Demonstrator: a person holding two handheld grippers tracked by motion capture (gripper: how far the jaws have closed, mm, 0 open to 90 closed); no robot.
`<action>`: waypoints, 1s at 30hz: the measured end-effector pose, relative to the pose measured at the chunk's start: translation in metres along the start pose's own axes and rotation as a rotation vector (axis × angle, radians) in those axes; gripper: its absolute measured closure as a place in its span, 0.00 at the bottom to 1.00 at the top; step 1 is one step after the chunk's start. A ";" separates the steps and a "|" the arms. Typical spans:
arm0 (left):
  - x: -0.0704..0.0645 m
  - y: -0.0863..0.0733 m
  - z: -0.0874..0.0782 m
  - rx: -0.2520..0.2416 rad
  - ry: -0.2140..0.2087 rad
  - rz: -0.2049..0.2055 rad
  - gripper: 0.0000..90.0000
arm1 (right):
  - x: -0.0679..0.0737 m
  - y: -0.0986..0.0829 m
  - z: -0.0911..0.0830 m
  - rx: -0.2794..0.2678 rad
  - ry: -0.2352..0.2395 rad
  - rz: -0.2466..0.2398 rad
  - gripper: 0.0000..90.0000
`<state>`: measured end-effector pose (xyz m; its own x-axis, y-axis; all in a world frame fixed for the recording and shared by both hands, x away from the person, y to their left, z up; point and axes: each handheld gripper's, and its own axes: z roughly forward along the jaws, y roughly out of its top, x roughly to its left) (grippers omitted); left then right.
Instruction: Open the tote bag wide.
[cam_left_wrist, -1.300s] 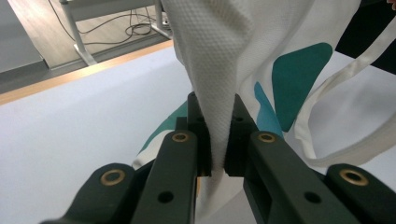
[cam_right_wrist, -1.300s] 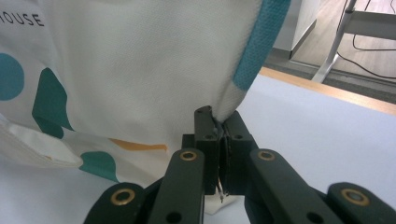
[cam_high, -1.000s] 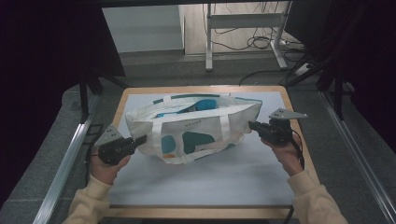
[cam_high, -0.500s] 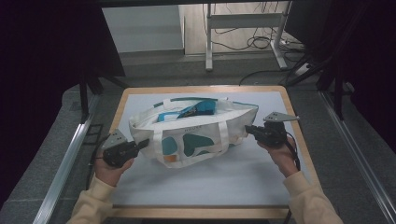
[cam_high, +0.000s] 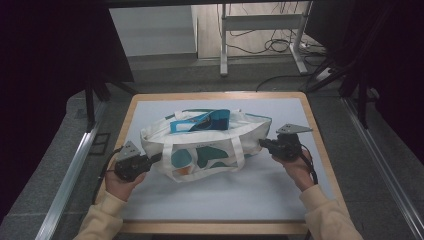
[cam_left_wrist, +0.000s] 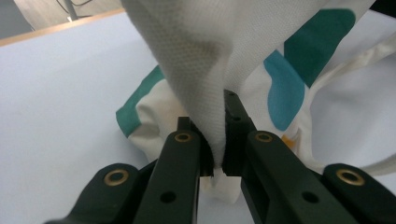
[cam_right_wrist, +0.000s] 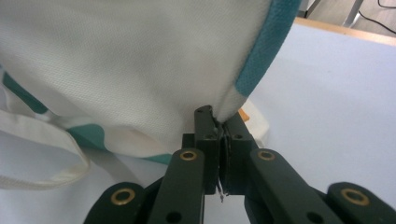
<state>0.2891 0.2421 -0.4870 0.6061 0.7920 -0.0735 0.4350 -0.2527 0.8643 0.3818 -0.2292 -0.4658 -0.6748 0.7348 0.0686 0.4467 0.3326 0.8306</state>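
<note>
Because I want its mouth stretched open, my left gripper (cam_high: 156, 159) and right gripper (cam_high: 263, 144) each stay clamped on opposite ends of the tote bag (cam_high: 207, 145).

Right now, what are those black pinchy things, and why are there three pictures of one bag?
Those are grippers: hand-held tongs with two black jaws. A person holds one in each hand at a table. One picture comes from a camera above, looking down. There you see the left gripper and the right gripper, one at each end of a white bag with teal patches. The other two pictures come from little cameras riding on the grippers, looking along the jaws. In the left gripper's picture, the jaws pinch a fold of the bag's cloth. In the right gripper's picture, the jaws are clamped on the bag's edge beside its teal trim. Something blue pokes out of the bag's top; I cannot tell what it is.
</note>
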 end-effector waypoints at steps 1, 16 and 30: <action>0.000 -0.001 0.001 0.003 -0.001 0.001 0.96 | 0.000 -0.001 0.001 0.005 0.000 -0.002 0.96; 0.001 -0.017 0.027 0.127 -0.001 0.017 0.96 | -0.005 -0.027 0.023 0.092 -0.003 0.045 0.96; 0.003 -0.025 0.044 0.184 -0.009 0.022 0.96 | -0.005 -0.041 0.030 0.116 0.017 0.068 0.96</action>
<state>0.3090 0.2262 -0.5311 0.6222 0.7805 -0.0606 0.5356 -0.3680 0.7601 0.3840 -0.2287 -0.5168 -0.6501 0.7480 0.1332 0.5561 0.3491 0.7543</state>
